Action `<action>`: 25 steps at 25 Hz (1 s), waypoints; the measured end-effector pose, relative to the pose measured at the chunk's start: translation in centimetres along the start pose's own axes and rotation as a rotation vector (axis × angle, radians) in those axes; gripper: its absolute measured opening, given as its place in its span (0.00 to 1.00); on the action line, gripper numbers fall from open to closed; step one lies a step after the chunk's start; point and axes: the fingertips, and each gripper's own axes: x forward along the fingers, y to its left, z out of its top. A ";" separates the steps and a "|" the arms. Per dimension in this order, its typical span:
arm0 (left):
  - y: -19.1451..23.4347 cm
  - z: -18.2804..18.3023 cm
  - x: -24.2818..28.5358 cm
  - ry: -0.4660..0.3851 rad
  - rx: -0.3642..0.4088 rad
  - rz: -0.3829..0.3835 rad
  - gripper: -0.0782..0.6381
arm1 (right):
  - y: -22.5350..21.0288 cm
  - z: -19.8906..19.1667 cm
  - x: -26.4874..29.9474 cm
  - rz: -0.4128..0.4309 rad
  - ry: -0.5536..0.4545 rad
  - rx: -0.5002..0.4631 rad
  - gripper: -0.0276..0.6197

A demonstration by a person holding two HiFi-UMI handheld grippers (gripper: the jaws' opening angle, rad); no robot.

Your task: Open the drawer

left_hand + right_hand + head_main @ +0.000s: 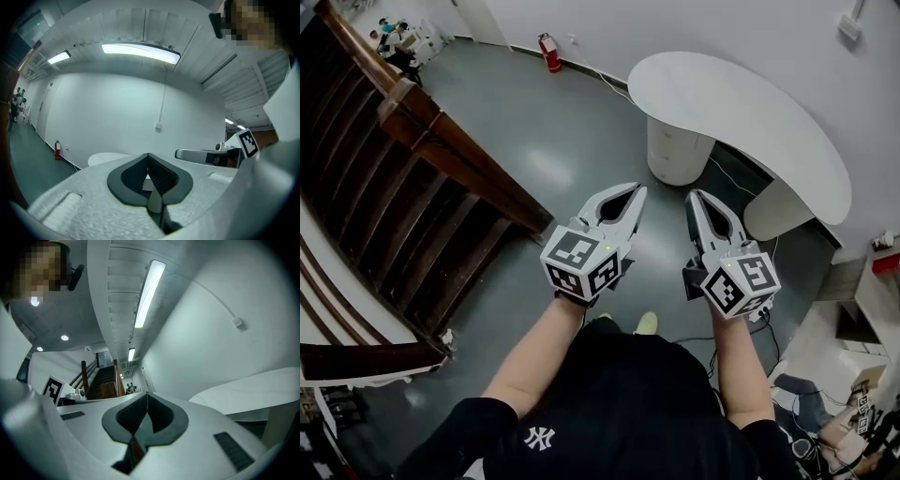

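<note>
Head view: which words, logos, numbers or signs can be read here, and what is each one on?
"NY": white interlocked letters on the person's black shirt.
Cube on the left gripper: square black-and-white markers only, no letters or numbers.
Cube on the right gripper: likewise markers only, no text.
Red fire extinguisher by the far wall: label too small to read.

The far people [394,39] are too small to make out, and the staircase [403,187] runs off the left edge.
</note>
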 end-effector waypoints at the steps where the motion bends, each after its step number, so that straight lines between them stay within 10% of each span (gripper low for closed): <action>1: -0.1 -0.3 0.3 0.002 0.000 0.001 0.12 | -0.4 -0.3 0.0 0.000 0.002 0.005 0.07; 11: 4.2 -1.3 4.3 0.016 -0.004 0.006 0.12 | -3.8 -2.6 5.3 -0.016 0.043 0.045 0.07; 20: 16.6 -4.5 21.6 0.042 -0.015 -0.017 0.12 | -18.2 -6.1 20.5 -0.050 0.116 0.061 0.07; 25: 24.8 -2.9 21.2 0.053 -0.030 -0.067 0.12 | -15.8 -7.4 28.3 -0.108 0.145 0.062 0.07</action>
